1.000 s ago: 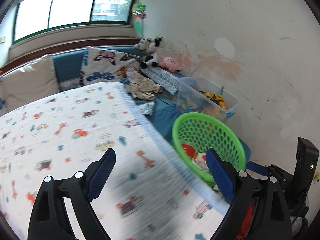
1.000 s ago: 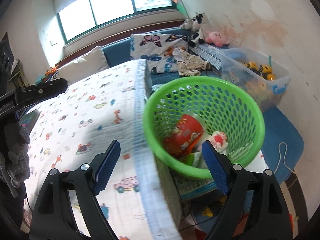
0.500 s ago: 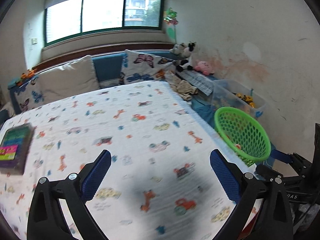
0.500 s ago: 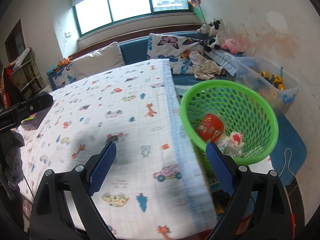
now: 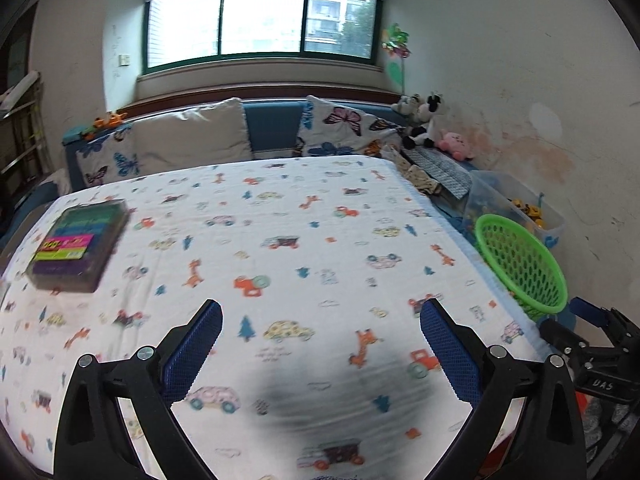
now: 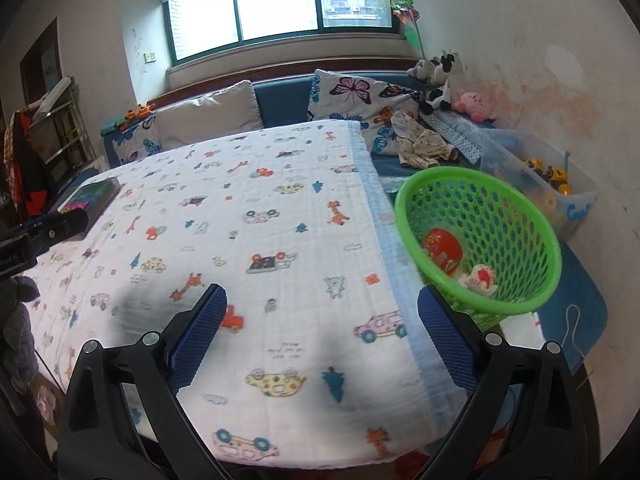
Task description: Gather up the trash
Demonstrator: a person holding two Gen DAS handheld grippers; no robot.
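In the right wrist view we see down into the green basket [image 6: 480,240] at the right of the frame, where a red package [image 6: 442,250] and a crumpled white-and-red wrapper [image 6: 480,278] lie on its bottom; in the left wrist view the same basket [image 5: 520,264] shows only its mesh wall and rim at the right edge, its contents hidden. The left view alone gives us a clear look at the colourful flat box [image 5: 78,244] on the patterned blanket [image 5: 280,240] at the middle left, which in the right view is only a small shape near the left edge. The right view also catches the other gripper's black body at its left edge. Our left gripper [image 5: 320,344] has its fingers spread wide with nothing but blanket between them; the basket lies well off to the right of its right finger. Our right gripper [image 6: 322,330] has just been opening its fingers, nothing between them, and the trash in the basket sits just above and right of its right finger [image 6: 448,340].
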